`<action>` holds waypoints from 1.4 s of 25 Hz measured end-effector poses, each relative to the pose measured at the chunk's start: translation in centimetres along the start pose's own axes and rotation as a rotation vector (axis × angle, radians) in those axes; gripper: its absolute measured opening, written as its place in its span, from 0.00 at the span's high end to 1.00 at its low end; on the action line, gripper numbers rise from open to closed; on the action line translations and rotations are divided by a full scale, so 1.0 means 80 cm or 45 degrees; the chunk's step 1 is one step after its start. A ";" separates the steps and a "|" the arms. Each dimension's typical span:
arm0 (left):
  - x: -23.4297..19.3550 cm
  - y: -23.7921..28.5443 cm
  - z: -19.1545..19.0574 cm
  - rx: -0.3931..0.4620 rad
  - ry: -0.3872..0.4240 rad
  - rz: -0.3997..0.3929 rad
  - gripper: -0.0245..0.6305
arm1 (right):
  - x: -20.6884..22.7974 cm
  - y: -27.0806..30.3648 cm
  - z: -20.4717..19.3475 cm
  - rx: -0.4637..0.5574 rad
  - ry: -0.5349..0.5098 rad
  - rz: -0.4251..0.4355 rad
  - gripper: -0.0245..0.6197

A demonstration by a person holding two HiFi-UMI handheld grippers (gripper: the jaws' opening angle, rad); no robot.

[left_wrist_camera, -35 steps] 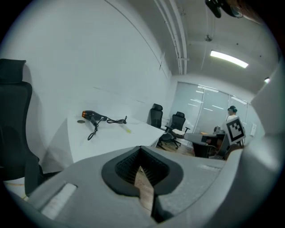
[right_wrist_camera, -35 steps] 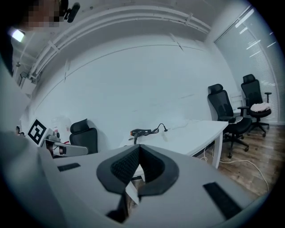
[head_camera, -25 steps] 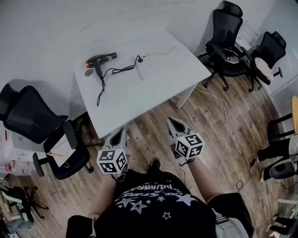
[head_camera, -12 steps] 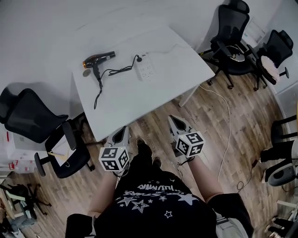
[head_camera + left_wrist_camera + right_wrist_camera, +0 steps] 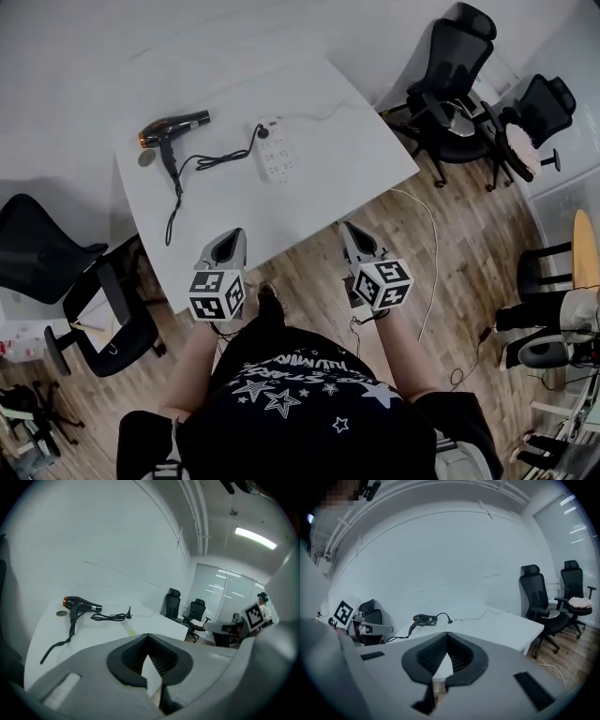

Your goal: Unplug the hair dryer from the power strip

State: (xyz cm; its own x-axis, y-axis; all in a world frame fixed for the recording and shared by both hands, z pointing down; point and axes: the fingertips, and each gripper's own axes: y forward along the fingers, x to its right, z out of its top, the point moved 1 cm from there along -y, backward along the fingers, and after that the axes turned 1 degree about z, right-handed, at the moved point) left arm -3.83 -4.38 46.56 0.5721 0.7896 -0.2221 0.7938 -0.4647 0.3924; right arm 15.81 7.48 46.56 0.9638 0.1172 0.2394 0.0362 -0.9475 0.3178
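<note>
Black hair dryer (image 5: 173,127) is noted on the white table (image 5: 319,187), its plug (image 5: 263,132) apparently seated in the power strip (image 5: 273,161), well apart from the left gripper (image 5: 232,239) and right gripper (image 5: 351,232), both with jaws together and empty; an unbraced strip could be dragged off.

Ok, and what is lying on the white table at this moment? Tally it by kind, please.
hair dryer, with its cord: 1
power strip: 1
small round disc beside the dryer: 1
Total: 3
</note>
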 end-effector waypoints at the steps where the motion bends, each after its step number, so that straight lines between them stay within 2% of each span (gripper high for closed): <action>1: -0.008 0.009 0.005 0.000 0.003 -0.004 0.96 | 0.003 0.013 0.008 0.000 0.001 0.002 0.95; 7: -0.049 0.054 0.022 -0.033 0.020 -0.043 0.96 | 0.006 0.086 0.053 0.010 -0.051 0.011 0.95; 12: -0.063 0.077 0.023 -0.063 0.061 -0.092 0.96 | 0.006 0.128 0.064 -0.010 -0.073 0.012 0.95; 18: -0.073 0.094 0.022 -0.074 0.034 -0.091 0.96 | 0.003 0.167 0.071 -0.025 -0.085 0.038 0.95; 26: -0.081 0.123 0.028 -0.079 -0.024 0.026 0.96 | 0.027 0.216 0.075 -0.080 -0.103 0.151 0.95; 35: -0.072 0.172 0.035 -0.103 -0.096 0.214 0.96 | 0.063 0.296 0.104 -0.152 -0.162 0.374 0.95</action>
State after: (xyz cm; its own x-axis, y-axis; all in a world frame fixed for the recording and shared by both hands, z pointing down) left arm 4.36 -16.43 50.73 0.7112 0.6702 -0.2122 0.6684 -0.5512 0.4994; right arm 23.69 -16.84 47.64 0.9540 -0.2008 0.2224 -0.2717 -0.8929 0.3590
